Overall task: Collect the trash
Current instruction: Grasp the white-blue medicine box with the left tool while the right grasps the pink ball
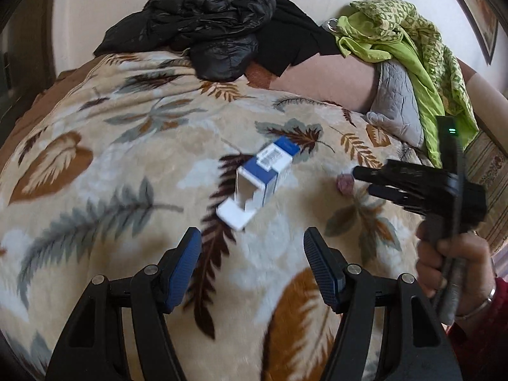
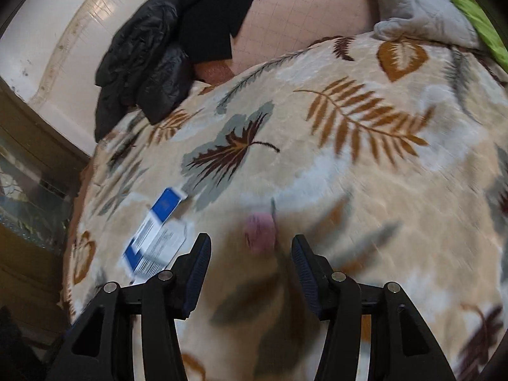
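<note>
bed covered by a leaf-print blanket (image 1: 133,133), cream with brown, grey and rust leaves.

blue and white carton (image 1: 265,181) lies on its side on the blanket, one end flap open, hollow inside showing. in the left wrist view it sits at 12 o'clock from the left gripper (image 1: 252,265), beyond the fingertips, not touching them. left jaws stand apart, nothing between them but blanket.

small pinkish crumpled scrap (image 2: 259,231) lies on the blanket, blurred; what it is i cannot tell. in the right wrist view it shows in the gap of the right gripper (image 2: 251,268), near the tips at 12 o'clock; pads do not press on it. right jaws apart. the carton sits at 10 o'clock from this gripper, close to its left finger.

in the left wrist view the right gripper is at 3 o'clock, held by a hand (image 1: 454,263) with a bangle and red sleeve, tips pointing toward the scrap.

far edge, 12 o'clock: black puffy jacket (image 1: 206,22). at 2 o'clock: green patterned cloth (image 1: 403,41) over a grey quilted pillow (image 1: 397,101).
</note>
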`<state>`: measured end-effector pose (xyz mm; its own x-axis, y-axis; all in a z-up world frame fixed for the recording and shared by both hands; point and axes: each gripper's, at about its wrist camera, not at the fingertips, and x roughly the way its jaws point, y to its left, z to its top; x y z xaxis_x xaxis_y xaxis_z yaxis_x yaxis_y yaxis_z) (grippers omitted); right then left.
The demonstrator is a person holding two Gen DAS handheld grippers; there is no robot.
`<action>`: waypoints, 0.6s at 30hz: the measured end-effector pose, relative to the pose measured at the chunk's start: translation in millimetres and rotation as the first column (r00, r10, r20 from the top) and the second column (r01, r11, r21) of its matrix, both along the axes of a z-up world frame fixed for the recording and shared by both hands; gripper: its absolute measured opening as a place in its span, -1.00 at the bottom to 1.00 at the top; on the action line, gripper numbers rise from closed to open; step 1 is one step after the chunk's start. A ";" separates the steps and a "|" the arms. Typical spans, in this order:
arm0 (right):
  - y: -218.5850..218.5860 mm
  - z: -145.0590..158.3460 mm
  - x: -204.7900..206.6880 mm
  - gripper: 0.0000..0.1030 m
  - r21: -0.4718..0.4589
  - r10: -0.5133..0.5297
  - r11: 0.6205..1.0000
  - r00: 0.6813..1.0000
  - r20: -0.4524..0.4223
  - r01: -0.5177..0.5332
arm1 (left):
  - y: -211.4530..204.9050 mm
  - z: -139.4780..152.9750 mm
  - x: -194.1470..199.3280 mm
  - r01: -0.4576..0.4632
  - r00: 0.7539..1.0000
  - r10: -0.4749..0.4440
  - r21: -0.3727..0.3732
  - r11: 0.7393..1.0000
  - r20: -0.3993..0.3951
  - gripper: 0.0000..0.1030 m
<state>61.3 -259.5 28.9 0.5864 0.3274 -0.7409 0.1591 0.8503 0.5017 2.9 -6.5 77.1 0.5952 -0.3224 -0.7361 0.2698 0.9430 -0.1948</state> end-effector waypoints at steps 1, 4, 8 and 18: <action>1.9 -2.8 6.4 0.04 -0.006 0.001 1.000 1.000 0.001 -0.001 | -0.5 1.2 5.5 0.006 1.000 -0.006 -0.001 1.000 0.005 0.28; 8.2 -12.3 21.6 -0.31 -0.032 0.012 0.999 1.000 -0.022 -0.013 | -6.0 4.7 27.4 0.032 0.999 -0.032 0.013 0.999 0.023 0.32; 11.6 -13.1 13.2 -0.52 -0.043 0.040 0.998 0.999 -0.009 -0.040 | -22.5 -0.3 59.9 0.102 0.995 -0.102 0.036 0.994 0.007 0.46; -5.4 7.4 -42.5 -0.53 0.026 0.026 0.999 0.998 0.053 -0.028 | -59.7 -47.3 108.2 0.126 0.989 -0.112 0.161 0.979 -0.093 -0.03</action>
<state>18.8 -264.8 36.4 0.6154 0.3630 -0.6997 0.1090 0.8399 0.5316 111.1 -66.3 29.8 0.4944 -0.2564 -0.8306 0.3714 0.9262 -0.0649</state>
